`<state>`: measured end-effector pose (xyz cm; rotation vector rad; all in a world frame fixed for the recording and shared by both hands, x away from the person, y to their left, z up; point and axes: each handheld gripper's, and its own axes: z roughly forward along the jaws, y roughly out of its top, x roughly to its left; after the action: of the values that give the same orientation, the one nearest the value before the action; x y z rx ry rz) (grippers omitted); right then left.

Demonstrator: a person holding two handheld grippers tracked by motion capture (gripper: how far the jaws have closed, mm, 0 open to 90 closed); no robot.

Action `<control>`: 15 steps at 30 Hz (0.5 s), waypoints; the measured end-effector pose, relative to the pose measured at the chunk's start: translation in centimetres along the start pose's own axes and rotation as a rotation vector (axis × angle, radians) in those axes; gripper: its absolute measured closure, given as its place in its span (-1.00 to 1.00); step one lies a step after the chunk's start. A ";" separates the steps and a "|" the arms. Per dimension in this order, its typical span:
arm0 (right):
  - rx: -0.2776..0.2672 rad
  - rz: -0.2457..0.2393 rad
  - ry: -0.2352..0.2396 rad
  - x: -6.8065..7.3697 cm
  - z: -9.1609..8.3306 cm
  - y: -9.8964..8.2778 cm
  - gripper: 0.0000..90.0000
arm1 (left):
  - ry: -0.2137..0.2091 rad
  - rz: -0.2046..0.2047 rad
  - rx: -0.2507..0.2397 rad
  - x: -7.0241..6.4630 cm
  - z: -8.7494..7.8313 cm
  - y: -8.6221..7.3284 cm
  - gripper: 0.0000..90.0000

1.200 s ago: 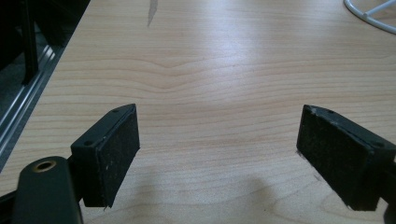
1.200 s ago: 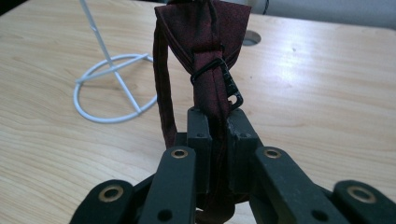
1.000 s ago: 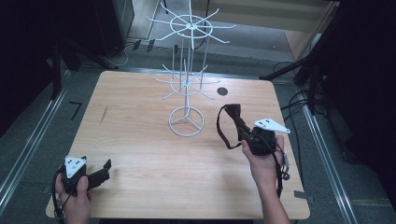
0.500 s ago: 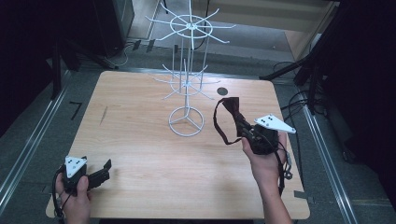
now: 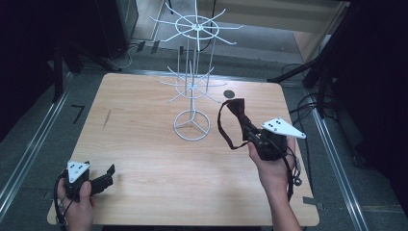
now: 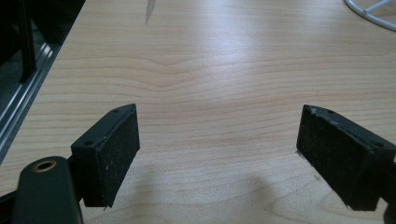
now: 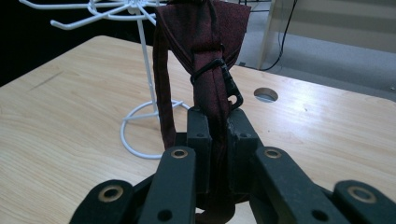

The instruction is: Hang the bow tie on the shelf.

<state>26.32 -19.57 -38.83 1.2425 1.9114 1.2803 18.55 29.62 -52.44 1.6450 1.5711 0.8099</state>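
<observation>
Bow tie [image 7: 201, 32] | clamped upright between right tool [image 7: 215, 123] jaws | left tool [image 6: 219, 144] wide, empty

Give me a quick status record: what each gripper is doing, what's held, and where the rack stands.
right gripper: shut on the dark red bow tie, lifted above the table
strap: hangs in a loop on the rack's side of the gripper
left gripper: open, nothing between its fingers, low at the table's near left corner
rack: white wire stand, upright at the table's far middle, hooks bare
</observation>
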 end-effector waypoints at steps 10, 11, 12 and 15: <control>-0.019 -0.007 0.023 0.6 0.3 0.8 0.86 | 0.001 0.002 -0.002 0.0 0.0 0.0 -0.69; -0.015 -0.007 0.024 0.6 0.5 0.8 0.86 | 0.002 0.002 -0.002 0.0 0.0 0.0 -0.69; -0.010 -0.010 0.020 0.6 0.8 0.8 0.86 | 0.002 0.003 -0.002 0.0 0.0 0.0 -0.69; 0.008 -0.001 0.023 0.5 1.8 0.8 0.86 | 0.002 0.005 0.001 -0.1 0.0 0.0 -0.69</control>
<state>27.85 -18.23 -38.83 1.2355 1.9354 1.2928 18.57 29.57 -52.45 1.6494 1.5697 0.8137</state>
